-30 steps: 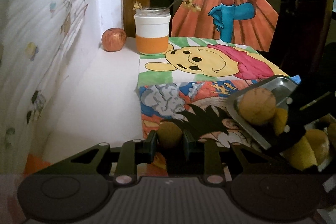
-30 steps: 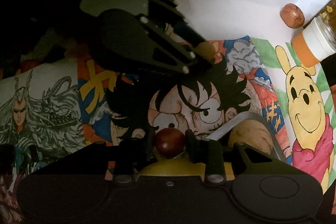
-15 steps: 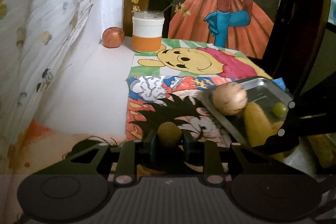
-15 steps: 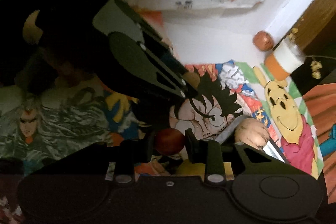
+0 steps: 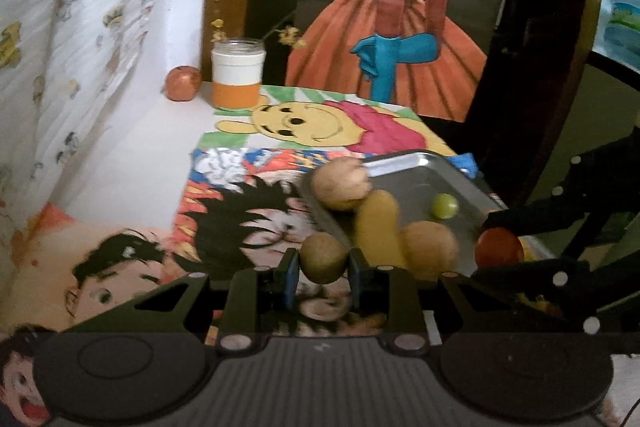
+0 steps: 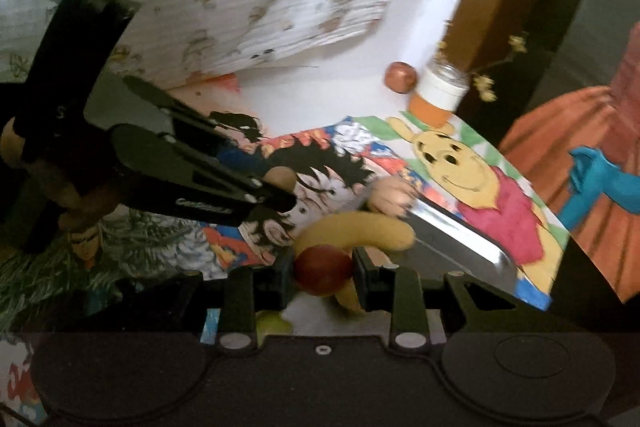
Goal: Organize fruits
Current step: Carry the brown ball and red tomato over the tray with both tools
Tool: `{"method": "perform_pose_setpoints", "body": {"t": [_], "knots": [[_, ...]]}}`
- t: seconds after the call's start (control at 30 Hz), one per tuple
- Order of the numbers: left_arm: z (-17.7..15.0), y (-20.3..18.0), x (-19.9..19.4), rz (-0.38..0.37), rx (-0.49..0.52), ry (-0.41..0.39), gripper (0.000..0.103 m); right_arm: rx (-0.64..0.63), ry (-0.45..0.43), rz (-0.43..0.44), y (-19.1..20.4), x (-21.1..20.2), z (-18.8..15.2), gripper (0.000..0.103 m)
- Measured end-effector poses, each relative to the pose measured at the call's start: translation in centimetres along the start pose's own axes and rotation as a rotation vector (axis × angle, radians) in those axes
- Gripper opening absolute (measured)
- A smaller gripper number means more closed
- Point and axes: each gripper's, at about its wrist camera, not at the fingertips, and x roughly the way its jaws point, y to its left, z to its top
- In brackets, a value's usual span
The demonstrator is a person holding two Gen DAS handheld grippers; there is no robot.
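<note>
The metal tray [image 5: 424,175] lies on the right part of the bench [image 5: 132,155], on top of the cartoon drawings, and it carries a round brown fruit [image 5: 340,183] at its near-left corner, a long yellow fruit [image 5: 376,223], another brown fruit [image 5: 430,247] and a small green one [image 5: 445,205]. The long yellow fruit has its long axis running from the tray's front edge toward its middle. The left gripper [image 5: 323,265] is clenched on a small olive-brown fruit [image 5: 323,257] and hangs just in front of the tray's left edge, so the tray lies ahead and to the right of it. The right gripper [image 6: 323,277] is grasping a dark red fruit [image 6: 323,269] and is right over the near part of the tray (in the left wrist view its red fruit [image 5: 498,249] shows above the tray's right side). I judge the right hand is nearer to the tray, the left one beside it. A red apple [image 5: 183,83] and a jar [image 5: 238,75] stand well apart, at the far wall.
</note>
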Motion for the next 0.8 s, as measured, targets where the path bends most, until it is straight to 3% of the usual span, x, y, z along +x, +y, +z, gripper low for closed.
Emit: {"method": "perform_pose_setpoints", "body": {"t": [0.43, 0.8], "knots": [[-2.8, -6.7, -1.6, -0.069, 0.04, 0.04, 0.029, 0.217, -0.044, -0.059, -1.7, -4.1, -6.5, 0.033], [-4.9, -9.6, -1.5, -0.093, 0.093, 0.116, 0.029, 0.344, -0.054, -0.083, -2.5, -5.2, -10.1, 0.033]]}}
